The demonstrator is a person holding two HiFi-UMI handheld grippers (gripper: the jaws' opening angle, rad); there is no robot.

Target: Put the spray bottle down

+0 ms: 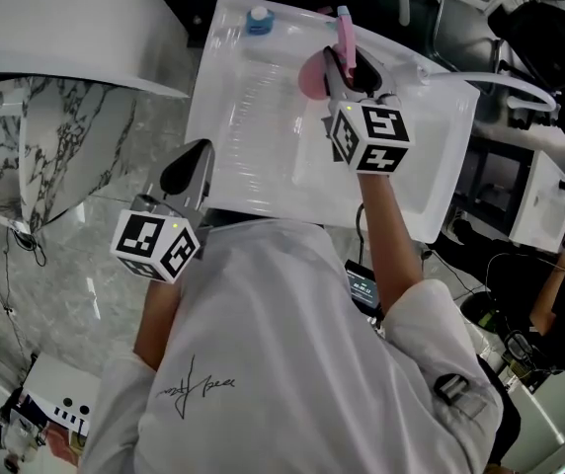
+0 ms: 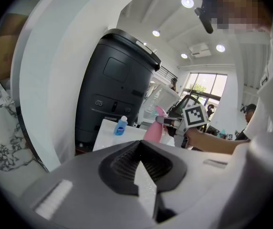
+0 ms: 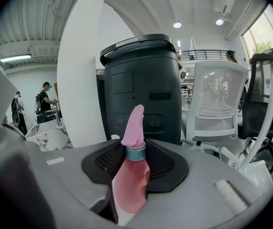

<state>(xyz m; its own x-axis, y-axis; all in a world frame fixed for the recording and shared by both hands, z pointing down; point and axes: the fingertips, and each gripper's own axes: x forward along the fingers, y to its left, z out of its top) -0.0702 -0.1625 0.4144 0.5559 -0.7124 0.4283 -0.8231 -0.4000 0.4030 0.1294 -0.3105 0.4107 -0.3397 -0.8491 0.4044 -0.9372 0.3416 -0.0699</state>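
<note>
The pink spray bottle [image 1: 312, 75] has a pink spray head and a blue-grey collar. My right gripper [image 1: 345, 72] is shut on it just below the collar, over the far middle of the white table [image 1: 253, 146]. In the right gripper view the bottle [image 3: 131, 180] fills the gap between the pads, its head pointing up past my right gripper [image 3: 135, 149]. I cannot tell whether its base touches the table. My left gripper [image 1: 186, 169] hangs at the table's near left edge, shut, with nothing seen in it. The left gripper view, over my left gripper [image 2: 137, 144], shows the bottle [image 2: 153, 130].
A small blue bottle [image 1: 258, 18] stands at the table's far edge, left of the spray bottle. A tall black bin-like unit [image 3: 141, 85] stands beyond the table. A white chair [image 3: 213, 99] is to the right. A marble counter [image 1: 55, 156] lies to the left.
</note>
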